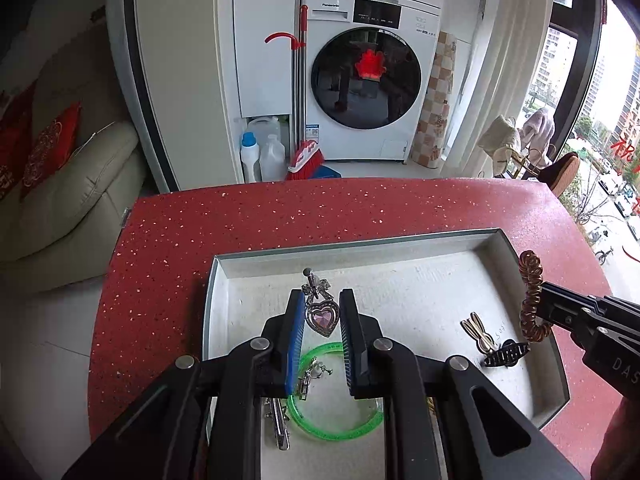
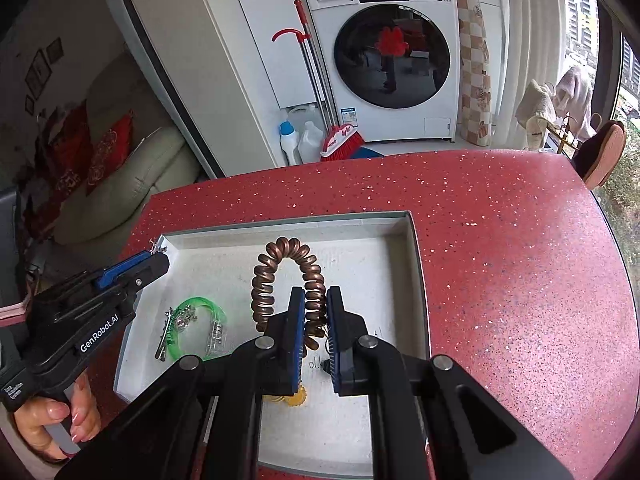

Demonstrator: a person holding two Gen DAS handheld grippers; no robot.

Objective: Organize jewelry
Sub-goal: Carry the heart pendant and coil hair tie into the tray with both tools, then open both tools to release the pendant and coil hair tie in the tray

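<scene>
Both grippers are loaded above the white tray (image 1: 516, 264), which sits on the red speckled counter (image 1: 280, 208).

Left gripper (image 1: 320, 312): jaws narrowed around a silver heart pendant (image 1: 322, 318) with a pink stone. The piece hangs between the blue pads (image 1: 295, 344), and contact looks to be on the left pad only. I can't tell if the right pad touches it, so the clamp is unconfirmed. Risk: it pivots or slips out and drops onto the green bangle (image 1: 336, 420) below, tangling with the small clear earrings (image 1: 316, 372) lying inside the ring.

Right gripper (image 2: 312, 312): jaws pinched on one side of a copper spiral hair tie (image 2: 286, 280), with the loop standing up above the fingers. Risk: the coil is springy, so a light pinch can let it roll out or flick free toward the tray's right edge or onto the counter.

Also in the tray: a silver bar clip (image 1: 280, 424) near the left wall, a bunny clip (image 1: 478, 334) and a black claw clip (image 1: 506, 354) toward the right wall.

Hard to read:
- the yellow piece (image 2: 294, 398) under the right gripper, mostly covered
- the tray's near edge, blocked by both gripper bodies
- faint writing on the tray floor, not legible
- no dividers visible, so the target spots are unclear
</scene>
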